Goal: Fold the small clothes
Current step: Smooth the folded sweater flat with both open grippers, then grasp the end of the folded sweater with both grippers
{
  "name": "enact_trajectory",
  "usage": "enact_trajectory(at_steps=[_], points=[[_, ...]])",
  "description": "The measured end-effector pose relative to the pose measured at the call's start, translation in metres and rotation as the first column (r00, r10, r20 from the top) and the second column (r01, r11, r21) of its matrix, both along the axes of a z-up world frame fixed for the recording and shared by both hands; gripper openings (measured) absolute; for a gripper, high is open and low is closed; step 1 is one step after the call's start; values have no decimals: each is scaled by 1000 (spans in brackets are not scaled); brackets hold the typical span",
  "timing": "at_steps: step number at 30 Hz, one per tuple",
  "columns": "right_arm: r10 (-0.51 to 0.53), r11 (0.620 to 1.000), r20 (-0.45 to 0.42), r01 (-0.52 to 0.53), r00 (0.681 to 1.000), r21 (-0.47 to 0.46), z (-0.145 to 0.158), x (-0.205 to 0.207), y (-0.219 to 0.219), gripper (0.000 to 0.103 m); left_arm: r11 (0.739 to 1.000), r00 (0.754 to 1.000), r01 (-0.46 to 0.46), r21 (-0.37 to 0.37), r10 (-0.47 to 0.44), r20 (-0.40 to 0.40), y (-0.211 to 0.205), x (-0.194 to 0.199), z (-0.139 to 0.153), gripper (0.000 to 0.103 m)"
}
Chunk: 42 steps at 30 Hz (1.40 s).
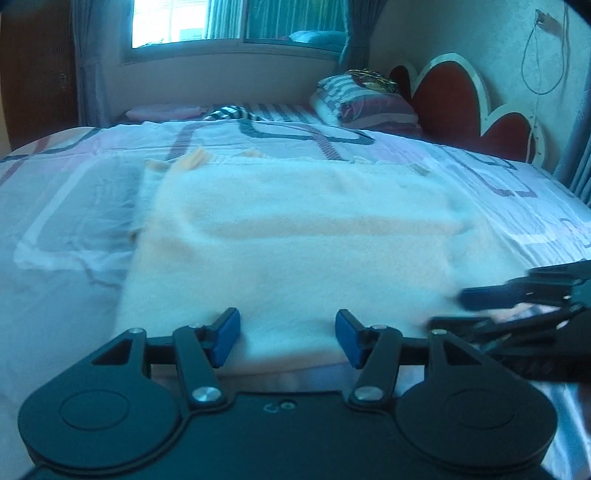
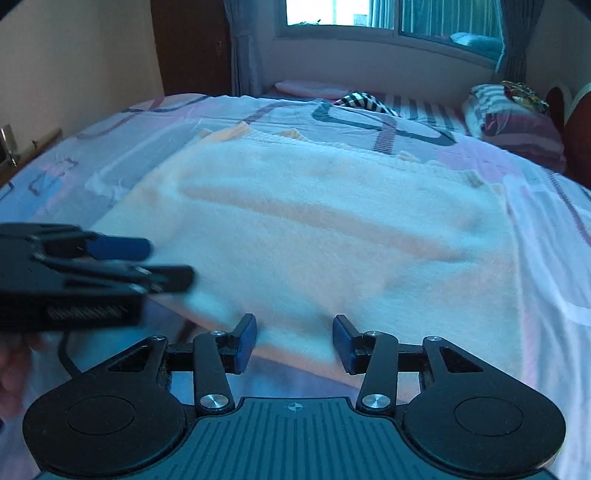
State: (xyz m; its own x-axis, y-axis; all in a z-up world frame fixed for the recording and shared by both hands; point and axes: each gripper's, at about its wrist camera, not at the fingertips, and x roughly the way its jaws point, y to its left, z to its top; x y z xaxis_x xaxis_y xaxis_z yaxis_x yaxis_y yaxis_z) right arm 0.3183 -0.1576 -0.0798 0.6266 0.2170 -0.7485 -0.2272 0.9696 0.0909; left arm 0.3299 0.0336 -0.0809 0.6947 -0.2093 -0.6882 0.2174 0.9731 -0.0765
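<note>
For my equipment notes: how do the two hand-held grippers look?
Both look alike: the left hand-held gripper and the right hand-held gripper have matte black link arms on round housings, silver screws and blue pads. The right one has a ribbed base with a crosshair mark. A black cable hangs from the left one.

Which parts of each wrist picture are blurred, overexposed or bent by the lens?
Left wrist view: the window is blown out white, the right gripper is smeared by motion, and the bed bows at the frame's edges. Right wrist view: the left gripper is blurred, the towel soft, and a blue cast tints everything.
</note>
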Motion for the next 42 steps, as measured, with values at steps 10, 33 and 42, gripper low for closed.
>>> enact_trajectory(at_steps=[10, 33, 42], points=[[-184, 983, -2, 184, 983, -24, 9, -25, -67, 30, 997, 997, -76, -10, 76, -2, 35, -13, 7, 56], [-225, 974, -18, 224, 974, -25, 1, -32, -78, 29, 996, 996, -84, 27, 84, -25, 30, -10, -2, 59], [-223, 974, -24, 222, 975, -42, 7, -33, -75, 30, 990, 990, -136, 48, 137, -36, 32, -15, 5, 59]])
